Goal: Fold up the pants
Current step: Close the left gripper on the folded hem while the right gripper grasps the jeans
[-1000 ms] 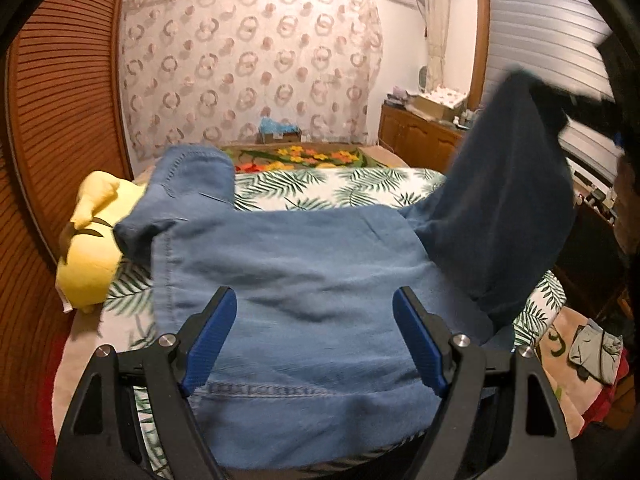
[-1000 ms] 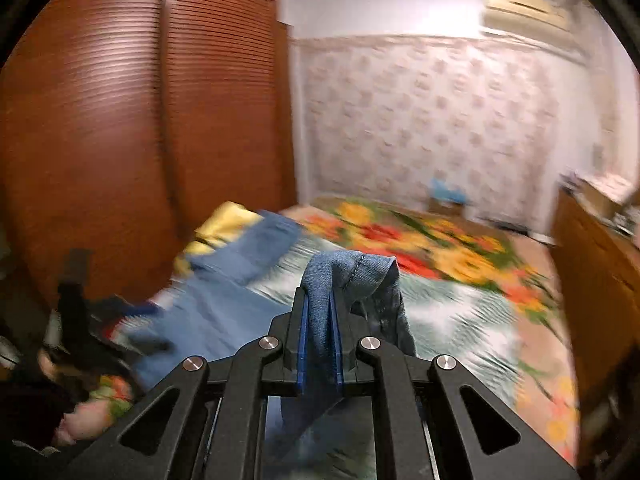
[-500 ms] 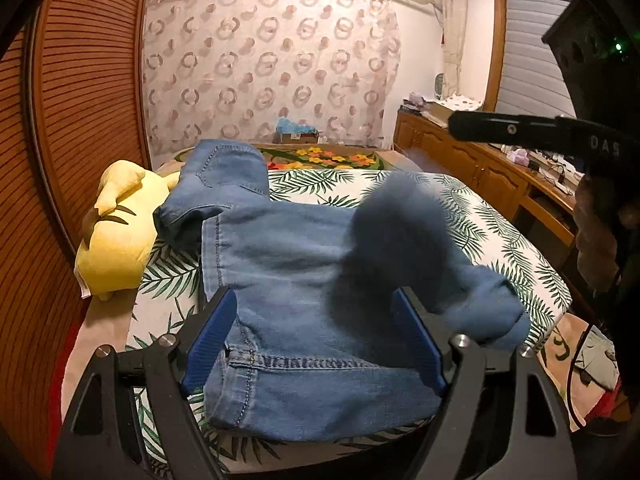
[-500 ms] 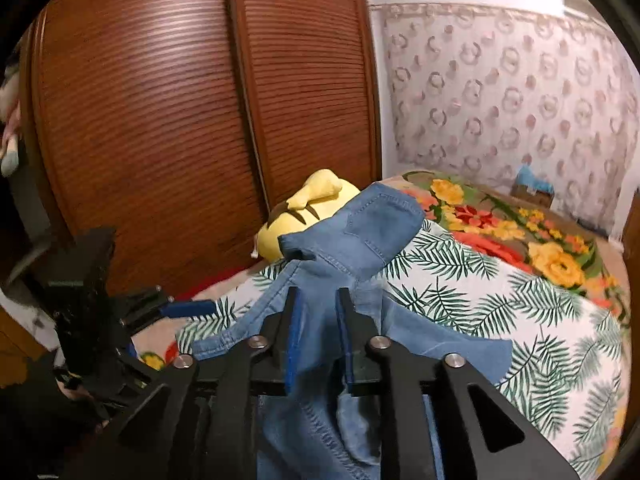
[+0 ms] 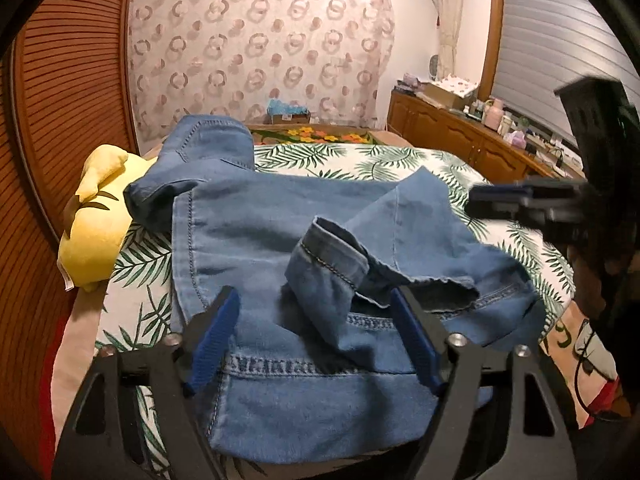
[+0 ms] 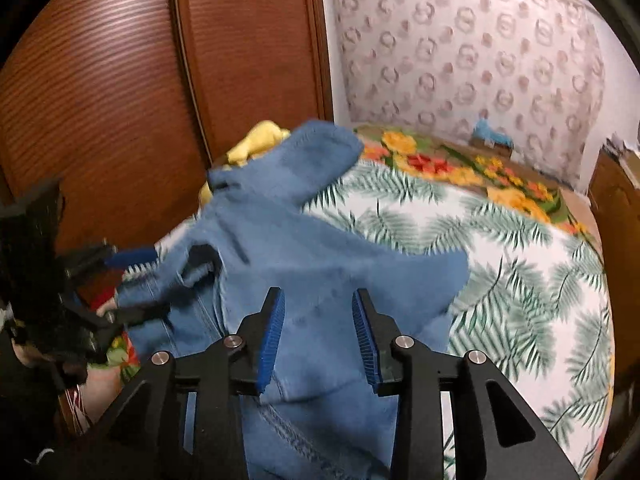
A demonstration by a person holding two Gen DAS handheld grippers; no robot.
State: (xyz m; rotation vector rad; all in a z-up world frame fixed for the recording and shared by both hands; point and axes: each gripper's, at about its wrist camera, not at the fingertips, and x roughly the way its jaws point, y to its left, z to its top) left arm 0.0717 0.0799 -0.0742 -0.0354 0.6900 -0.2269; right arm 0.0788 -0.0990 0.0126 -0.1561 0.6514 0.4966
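Observation:
Blue denim pants (image 5: 280, 232) lie on the leaf-print bed (image 5: 360, 160). One leg is folded over the waist area, and its cuff (image 5: 328, 256) rests crumpled near the front. The other leg end (image 5: 208, 140) lies at the back left. My left gripper (image 5: 316, 320) is open and empty, just above the waistband. My right gripper (image 6: 318, 320) is open and empty above the pants (image 6: 320, 248). It also shows in the left wrist view (image 5: 504, 200) at the right, blurred. The left gripper shows in the right wrist view (image 6: 132, 284).
A yellow plush toy (image 5: 96, 216) lies at the bed's left edge beside the wooden wardrobe doors (image 6: 120, 80). A wooden sideboard (image 5: 460, 140) with several items stands at the right. A flower-print cover (image 6: 460, 168) lies at the bed's far end.
The right gripper carried the held leg over the waist area, opened and let it drop there. It has since drawn back. The left gripper stayed open.

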